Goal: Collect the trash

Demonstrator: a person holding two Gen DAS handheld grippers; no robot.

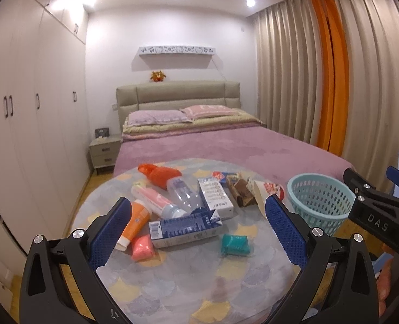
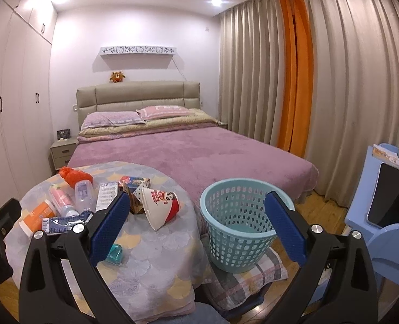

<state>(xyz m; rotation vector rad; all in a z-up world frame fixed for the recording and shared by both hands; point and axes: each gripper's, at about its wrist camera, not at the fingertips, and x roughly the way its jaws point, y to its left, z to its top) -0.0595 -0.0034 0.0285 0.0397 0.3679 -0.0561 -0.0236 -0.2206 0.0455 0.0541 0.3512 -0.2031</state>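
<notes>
Both grippers gape empty. Left gripper (image 1: pixel 198 225) hovers over bench (image 1: pixel 172 283) trash (image 1: pixel 184 228); right gripper (image 2: pixel 196 225) faces the basket (image 2: pixel 237 225) beside it.

Both views are taken from low above a round table (image 1: pixel 172 283), facing the bed (image 2: pixel 188 154) and far wall. The left view is centred on the table's litter; the right is set further right — over the basket (image 2: pixel 237 232). Table, basket, bed and curtains (image 1: pixel 294 81) are shared.
</notes>
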